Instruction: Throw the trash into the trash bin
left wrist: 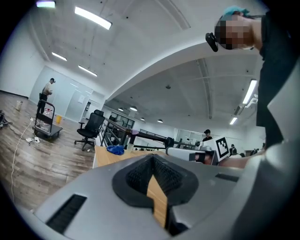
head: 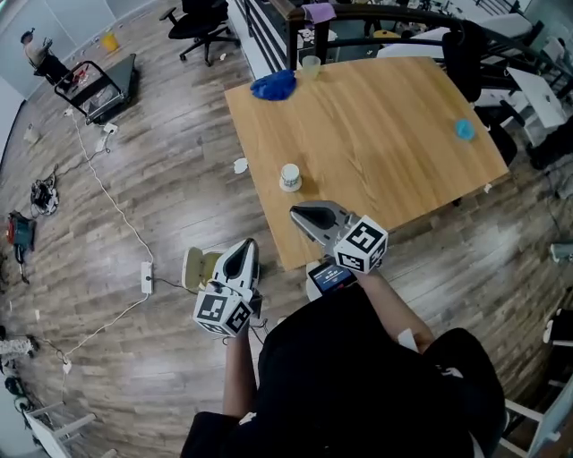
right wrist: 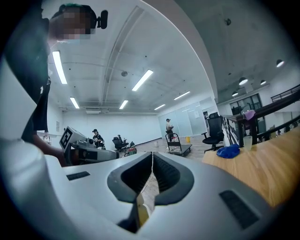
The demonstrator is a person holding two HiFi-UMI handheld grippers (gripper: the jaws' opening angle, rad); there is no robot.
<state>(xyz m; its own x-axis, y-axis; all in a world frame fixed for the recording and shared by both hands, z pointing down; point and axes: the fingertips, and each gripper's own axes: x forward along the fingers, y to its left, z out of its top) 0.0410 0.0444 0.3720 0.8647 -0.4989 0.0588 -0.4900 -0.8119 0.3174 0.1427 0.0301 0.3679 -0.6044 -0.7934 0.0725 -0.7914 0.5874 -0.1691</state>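
On the wooden table (head: 385,152) lie a crumpled blue wad (head: 273,85), a white paper cup (head: 290,177), a clear cup (head: 311,63) and a small blue scrap (head: 464,130). The blue wad (left wrist: 116,149) shows far ahead in the left gripper view, and in the right gripper view the blue wad (right wrist: 228,151) lies beside the clear cup (right wrist: 246,141). My left gripper (head: 243,252) (left wrist: 153,161) hangs over the floor left of the table's near corner, shut and empty. My right gripper (head: 302,215) (right wrist: 152,158) hovers over that corner, shut and empty. A pale cream container (head: 199,267) sits on the floor by the left gripper.
A white scrap (head: 240,165) lies on the floor left of the table. A white cable and power strip (head: 146,277) run across the floor at left. An office chair (head: 201,22) and a cart (head: 98,88) stand farther off. Dark railings and desks crowd behind the table.
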